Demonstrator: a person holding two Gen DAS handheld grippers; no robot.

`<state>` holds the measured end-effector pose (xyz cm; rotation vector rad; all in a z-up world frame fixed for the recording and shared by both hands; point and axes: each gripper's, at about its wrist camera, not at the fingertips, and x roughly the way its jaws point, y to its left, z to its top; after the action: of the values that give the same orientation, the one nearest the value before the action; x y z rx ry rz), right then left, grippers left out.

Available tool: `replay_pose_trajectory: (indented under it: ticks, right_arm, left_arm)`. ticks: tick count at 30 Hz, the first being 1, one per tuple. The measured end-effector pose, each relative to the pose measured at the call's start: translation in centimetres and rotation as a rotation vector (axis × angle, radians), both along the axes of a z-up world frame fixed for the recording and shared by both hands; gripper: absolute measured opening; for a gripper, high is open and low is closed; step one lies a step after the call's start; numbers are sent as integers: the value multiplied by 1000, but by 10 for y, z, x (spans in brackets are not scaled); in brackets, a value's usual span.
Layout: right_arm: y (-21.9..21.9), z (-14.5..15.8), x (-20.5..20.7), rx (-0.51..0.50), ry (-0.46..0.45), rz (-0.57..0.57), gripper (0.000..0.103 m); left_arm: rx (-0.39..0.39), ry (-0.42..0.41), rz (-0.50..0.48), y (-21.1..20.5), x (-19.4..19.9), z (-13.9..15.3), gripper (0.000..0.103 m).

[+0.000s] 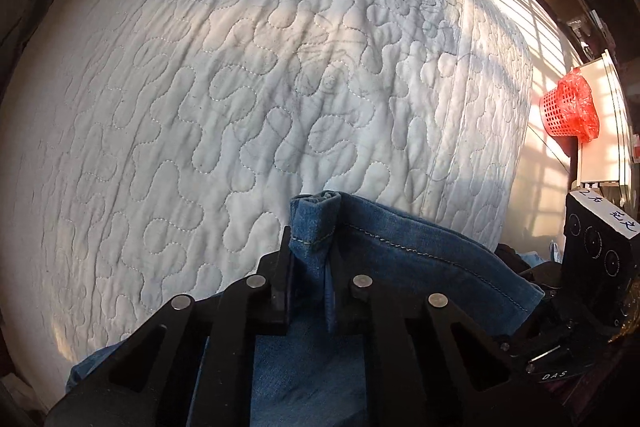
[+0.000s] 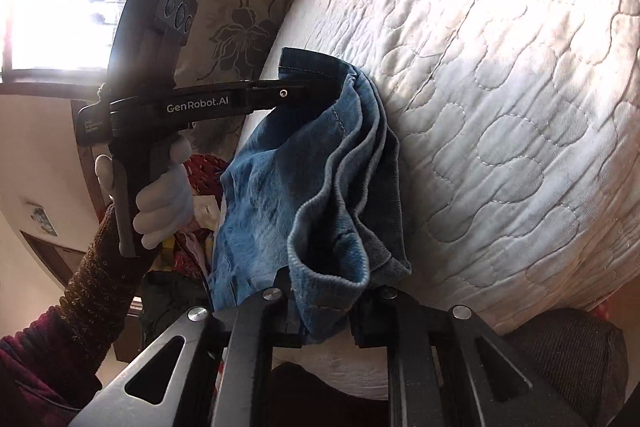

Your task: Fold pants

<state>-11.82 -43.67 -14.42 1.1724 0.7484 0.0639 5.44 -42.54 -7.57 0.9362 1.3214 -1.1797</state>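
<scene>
A person is holding blue jeans (image 2: 320, 187) bunched in the air above a white quilted bed (image 1: 240, 87). The left gripper (image 1: 310, 279) is clamping a hem; the right gripper (image 2: 328, 307) is clamping the waistband end. No fold is lying flat yet, so folding seems barely begun.

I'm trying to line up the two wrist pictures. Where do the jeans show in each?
Left wrist view: the jeans sit at bottom centre, a hemmed edge pinched in the left gripper.
Right wrist view: they hang at centre, bunched between the right gripper and the other gripper's jaws above.
Shared landmark: the white quilted bedspread behind them.
</scene>
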Motion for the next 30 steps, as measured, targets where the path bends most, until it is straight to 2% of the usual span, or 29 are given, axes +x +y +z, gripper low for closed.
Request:
replay_pose_trajectory:
  ticks: [4,9,12,18,22,25,26,28,30]
  right_arm:
    - [16,27,4,-194,32,49,12]
    - [42,64,11,-410,23,117,11]
    - [67,88,20,-541,-12,186,11]
    - [136,125,48,-719,-107,385,11]
    - [206,123,80,-830,-133,581,16]
    - [246,99,105,-901,-83,710,23]
    - [258,88,113,-929,-58,755,30]
    - [282,66,121,-1033,-9,834,35]
    - [299,59,119,-1141,0,891,38]
  left_arm:
    - [-80,80,116,20,13,10,9]
    - [-164,123,173,50,23,30,9]
    - [-213,145,218,69,41,43,9]
    - [-283,188,362,119,72,56,9]
    - [-296,191,514,171,94,49,9]
    - [-233,163,682,216,115,30,13]
    - [-209,155,744,231,120,23,17]
    - [-181,163,857,264,129,12,18]
    - [-180,175,960,297,133,10,19]
